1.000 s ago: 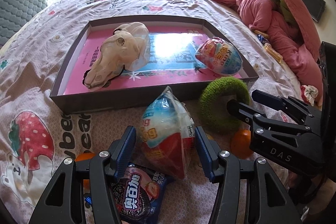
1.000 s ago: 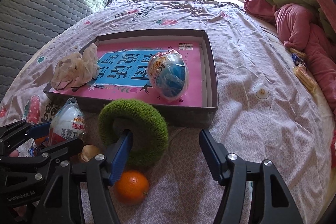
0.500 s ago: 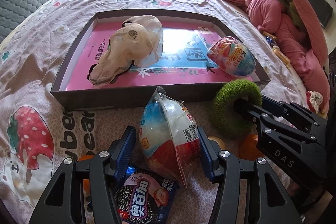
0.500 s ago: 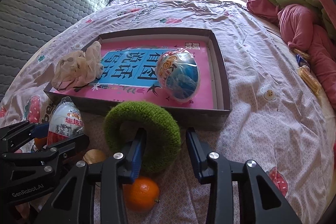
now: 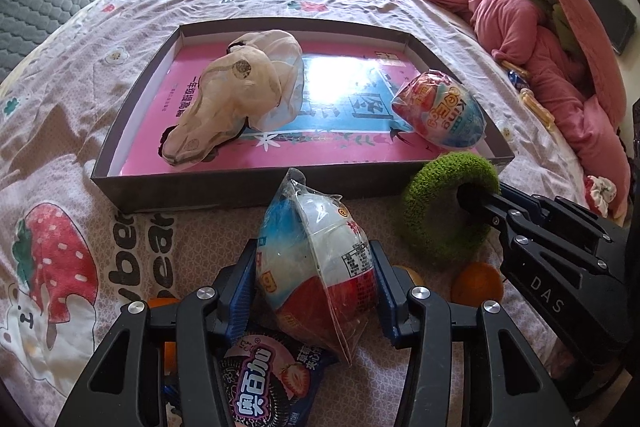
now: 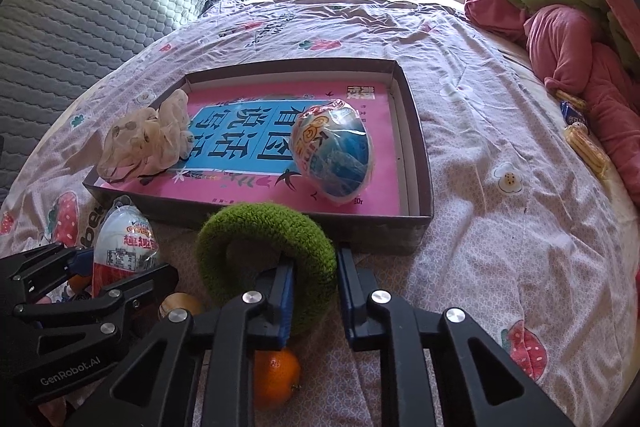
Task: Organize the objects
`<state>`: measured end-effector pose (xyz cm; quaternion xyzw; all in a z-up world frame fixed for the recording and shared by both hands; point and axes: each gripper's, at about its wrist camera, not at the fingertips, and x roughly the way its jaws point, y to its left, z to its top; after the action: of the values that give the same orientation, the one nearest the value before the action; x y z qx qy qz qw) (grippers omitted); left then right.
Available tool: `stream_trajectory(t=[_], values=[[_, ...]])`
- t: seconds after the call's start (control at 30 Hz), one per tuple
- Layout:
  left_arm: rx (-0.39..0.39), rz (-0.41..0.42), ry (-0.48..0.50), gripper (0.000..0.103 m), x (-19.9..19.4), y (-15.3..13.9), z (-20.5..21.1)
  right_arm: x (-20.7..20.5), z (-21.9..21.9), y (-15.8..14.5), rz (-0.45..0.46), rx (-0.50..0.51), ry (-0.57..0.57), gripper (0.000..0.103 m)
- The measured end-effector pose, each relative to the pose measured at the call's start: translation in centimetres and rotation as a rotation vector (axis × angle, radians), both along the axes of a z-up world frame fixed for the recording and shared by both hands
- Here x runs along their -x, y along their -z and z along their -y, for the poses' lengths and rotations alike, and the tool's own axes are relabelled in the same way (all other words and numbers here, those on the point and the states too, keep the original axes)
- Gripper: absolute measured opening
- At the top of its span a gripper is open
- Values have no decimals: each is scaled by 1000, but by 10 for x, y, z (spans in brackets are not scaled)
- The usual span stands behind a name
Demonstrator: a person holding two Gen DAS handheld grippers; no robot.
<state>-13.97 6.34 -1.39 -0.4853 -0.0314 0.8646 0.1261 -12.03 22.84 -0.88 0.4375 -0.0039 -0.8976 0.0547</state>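
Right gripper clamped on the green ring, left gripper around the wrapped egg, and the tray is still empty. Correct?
Not quite: the tray is not empty. The right wrist view shows a wrapped egg and a crumpled beige bag already in it. The rest holds: the right gripper is clamped on the green ring, and the left gripper is around the other wrapped egg.

A bed (image 6: 500,75) under a pink sheet with strawberry and flower prints carries everything. A shallow dark box (image 6: 416,131) lies on it — before its near wall an orange (image 6: 276,379), a green fuzzy ring (image 6: 240,231), and a pink cookie packet (image 5: 264,383). Pink and green bedding (image 5: 532,23) is heaped at the right edge.
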Motion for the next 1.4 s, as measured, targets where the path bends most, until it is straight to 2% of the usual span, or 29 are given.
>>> stream_trajectory(t=[0.2, 0.5, 0.87, 1.13, 1.4], values=[[-6, -36, 2, 52, -4, -9, 2, -2, -2, -7, -25, -2, -1, 17], [-17, -76, 6, 52, -11, -24, 6, -8, -4, -24, -71, 70, 0, 17], [-11, -156, -36, 52, -16, -41, 19, -11, 8, -40, -134, 87, -22, 17], [-32, -172, -64, 52, -13, -48, 38, -11, 11, -47, -164, 117, -7, 17], [-21, -213, -86, 52, -14, -56, 48, -12, 10, -53, -187, 142, 8, 17]])
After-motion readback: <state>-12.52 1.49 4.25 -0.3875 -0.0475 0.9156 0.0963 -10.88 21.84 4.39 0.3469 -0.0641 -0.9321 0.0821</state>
